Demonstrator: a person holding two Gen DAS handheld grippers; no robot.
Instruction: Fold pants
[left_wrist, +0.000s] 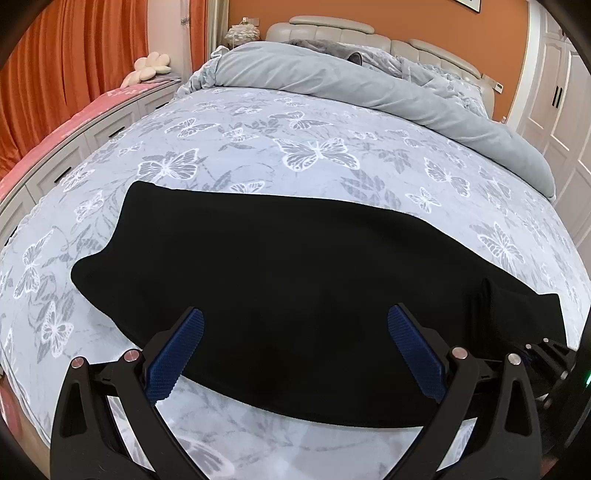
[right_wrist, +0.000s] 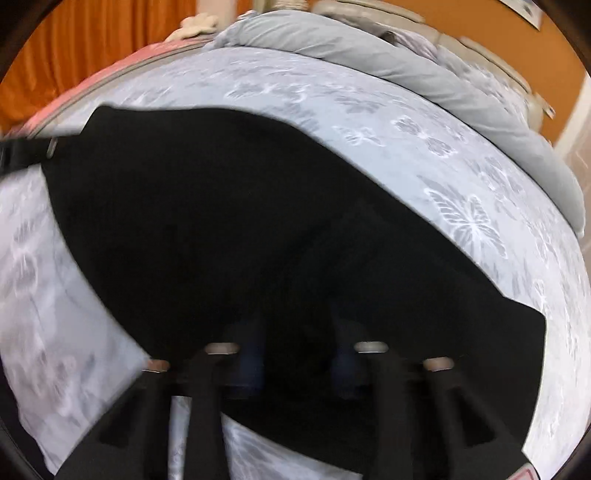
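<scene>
Black pants (left_wrist: 288, 280) lie flat across the bed, folded lengthwise, running left to right. My left gripper (left_wrist: 295, 325) is open, its blue pads (left_wrist: 177, 354) spread wide just above the near edge of the pants, holding nothing. In the right wrist view the pants (right_wrist: 221, 221) fill the middle. My right gripper (right_wrist: 299, 354) hovers over their near edge; the view is blurred by motion, the fingers (right_wrist: 251, 354) stand apart with dark cloth behind them. The other gripper shows at the left edge of that view (right_wrist: 26, 151).
The bed has a pale blue sheet with butterflies (left_wrist: 317, 155). A grey duvet (left_wrist: 369, 85) is bunched at the headboard. Drawers with a pink top (left_wrist: 74, 122) and orange curtains stand left; white wardrobe doors (left_wrist: 561, 110) stand right.
</scene>
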